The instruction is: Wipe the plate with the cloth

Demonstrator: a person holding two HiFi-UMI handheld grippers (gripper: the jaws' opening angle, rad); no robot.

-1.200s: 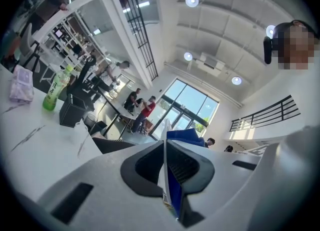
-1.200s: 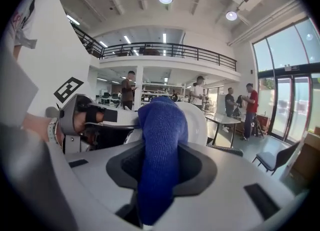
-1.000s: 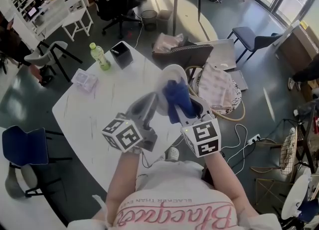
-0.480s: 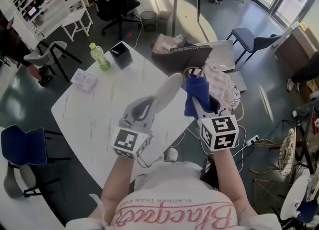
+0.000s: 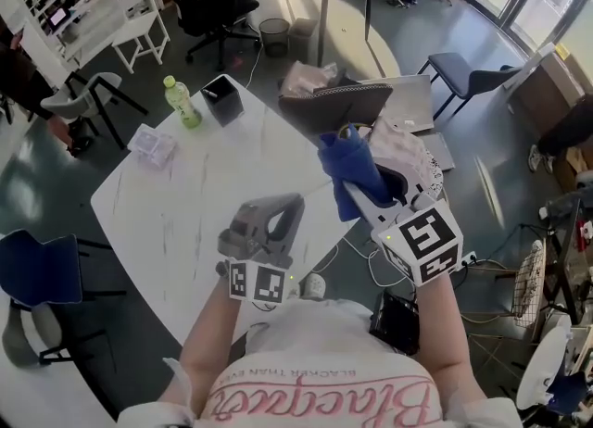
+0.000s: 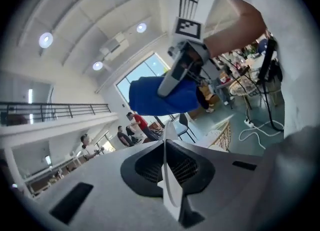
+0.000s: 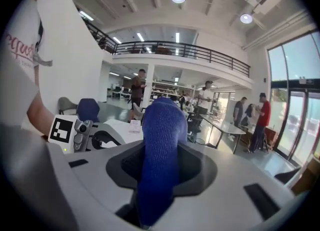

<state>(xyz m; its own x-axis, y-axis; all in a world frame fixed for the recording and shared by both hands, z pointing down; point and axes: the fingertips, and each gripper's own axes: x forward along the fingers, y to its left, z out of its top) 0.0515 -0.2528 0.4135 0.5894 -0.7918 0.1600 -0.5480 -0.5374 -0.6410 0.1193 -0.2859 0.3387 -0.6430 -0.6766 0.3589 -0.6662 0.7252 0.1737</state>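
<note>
In the head view, the left tool (image 5: pixel 285 215) is hovering over the near right edge of the white desk (image 5: pixel 176 195). Further right, the right tool (image 5: pixel 366 196) is clutching a bunched blue cloth (image 5: pixel 347 169).

In the left gripper view, the jaws are clamping the rim of the white plate (image 6: pixel 168 182), which is showing edge-on. The cloth is hanging close beyond the plate.

In the right gripper view, the jaws are squeezing the cloth, which is bulging out past them.
</note>
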